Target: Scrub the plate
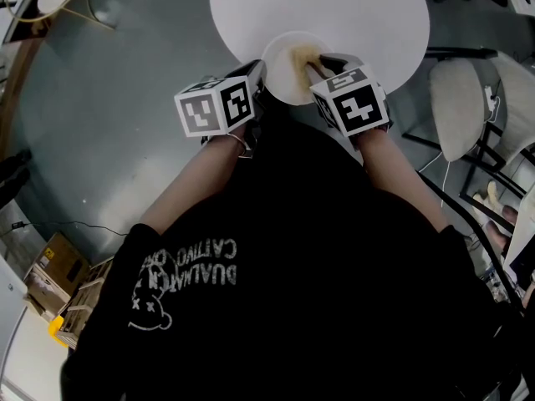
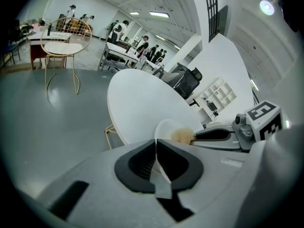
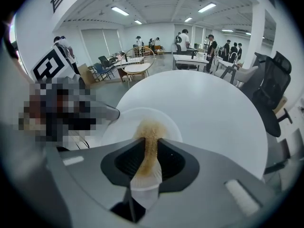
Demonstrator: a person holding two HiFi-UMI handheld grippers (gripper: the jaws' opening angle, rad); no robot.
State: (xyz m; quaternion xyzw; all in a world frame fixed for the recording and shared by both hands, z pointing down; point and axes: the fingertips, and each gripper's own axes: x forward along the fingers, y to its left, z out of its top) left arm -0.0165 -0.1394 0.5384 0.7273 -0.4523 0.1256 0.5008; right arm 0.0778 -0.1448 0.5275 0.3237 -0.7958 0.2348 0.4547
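The plate (image 1: 282, 72) is sitting in the upper middle of the head view, at the near edge of the round white table (image 1: 351, 7). We are judging it to be thin and light. In the left gripper view its rim is showing as a narrow white line, which is suggesting paper or thin plastic rather than china. A plate like that is likely to be skating on the smooth tabletop and flexing under pressure. So we are reckoning the rim the place to take it, on the side away from the scrubbing.

That is where the left gripper (image 2: 156, 164) is pinching it, jaws almost together with only the rim between the pads. The right gripper (image 3: 148, 159) is clamping a tan scrubbing pad (image 3: 150, 133), soft enough to be folding into a narrow strip between the jaws. The pad's free end is lying on the plate's middle.

In the head view the marker cubes (image 1: 216, 105) and the person's black top (image 1: 318, 249) are covering both sets of jaws and the plate's near edge. So we are not able to tell whether the plate is overhanging the table or lying flat on it. Much of the left gripper is blurred out in the right gripper view. Whether the brown around the pad's end is dirt on the plate or only the pad's own colour, we are unable to say.
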